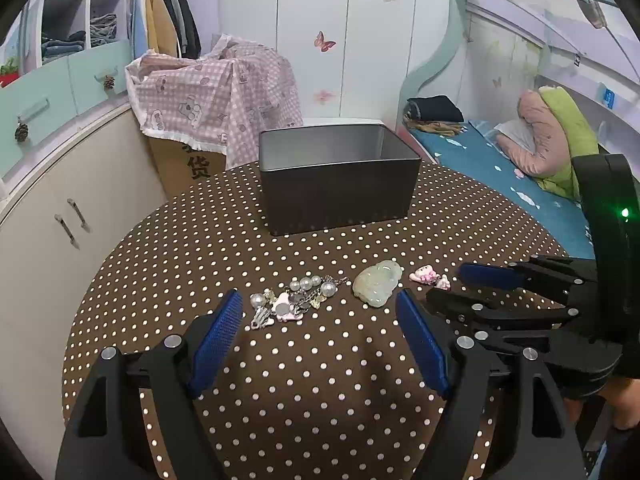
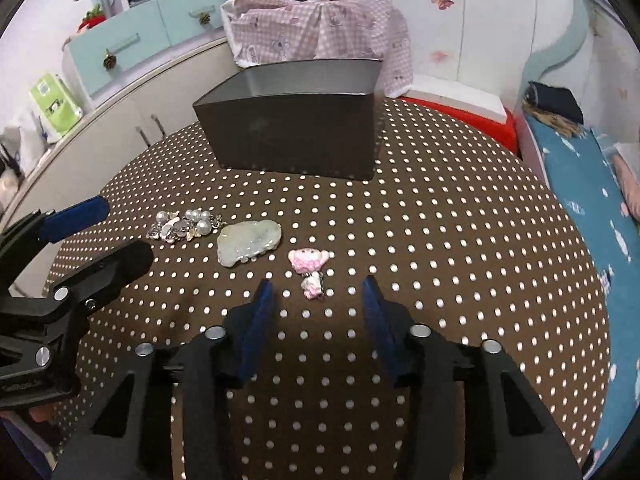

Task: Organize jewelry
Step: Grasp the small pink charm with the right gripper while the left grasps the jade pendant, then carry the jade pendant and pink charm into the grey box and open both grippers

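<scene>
A pearl charm bracelet (image 1: 294, 296) (image 2: 186, 224), a pale green jade pendant (image 1: 378, 282) (image 2: 248, 242) and a pink doll charm (image 1: 430, 276) (image 2: 310, 266) lie in a row on the polka-dot table (image 1: 320, 380) (image 2: 440, 260). An open dark metal tin (image 1: 336, 178) (image 2: 292, 120) stands behind them. My left gripper (image 1: 320, 308) is open and empty, just in front of the bracelet and jade. My right gripper (image 2: 318, 288) is open and empty, with the doll charm just ahead between its fingertips.
A box draped with pink checked cloth (image 1: 212, 100) (image 2: 320, 28) stands behind the table. White cabinets (image 1: 60, 220) are at the left. A bed with a blue sheet (image 1: 520, 184) (image 2: 592, 216) is at the right.
</scene>
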